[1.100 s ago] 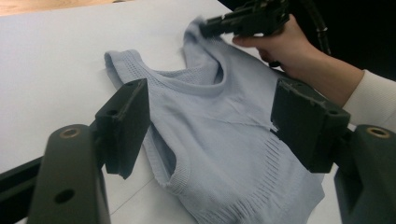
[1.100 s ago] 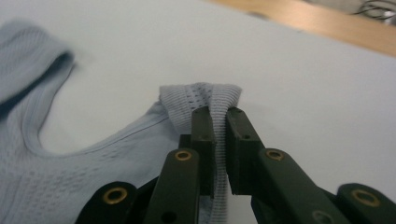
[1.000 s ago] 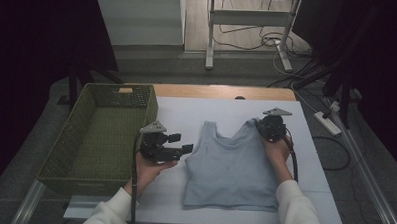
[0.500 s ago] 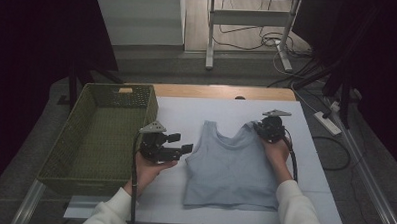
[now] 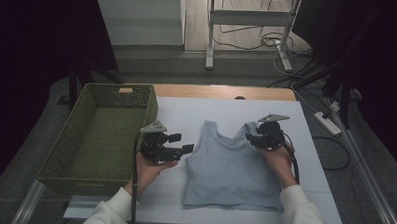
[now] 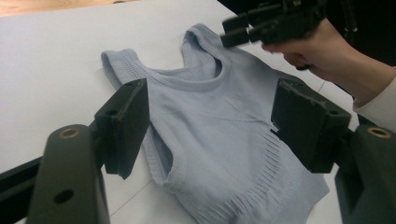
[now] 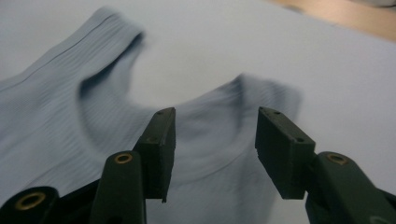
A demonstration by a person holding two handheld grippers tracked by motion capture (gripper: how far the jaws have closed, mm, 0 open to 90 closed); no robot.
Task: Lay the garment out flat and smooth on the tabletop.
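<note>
A light blue sleeveless top (image 5: 229, 168) lies flat on the white table (image 5: 186, 116), straps pointing away from the person. My left gripper (image 5: 181, 143) is held just left of the top, open and with nothing in it. In the left gripper view its jaws frame the top (image 6: 219, 135), and the right gripper (image 6: 233, 30) hovers over the far strap. My right gripper (image 5: 250, 139) sits above the top's right shoulder strap. Its jaws have just been opening, and in the right gripper view the right gripper (image 7: 215, 116) has nothing between its jaws, the blurred neckline of the top (image 7: 56, 116) below.
A green woven basket (image 5: 151, 108) stands at the table's left, close beside the left hand. A wooden strip (image 5: 222, 92) runs along the table's far edge. On the floor to the right lie a power strip (image 5: 327, 124) and cables.
The right gripper was shut at the top's right strap; now its jaws stand apart and the hand has shifted slightly along the strap. The left gripper has stayed put.
</note>
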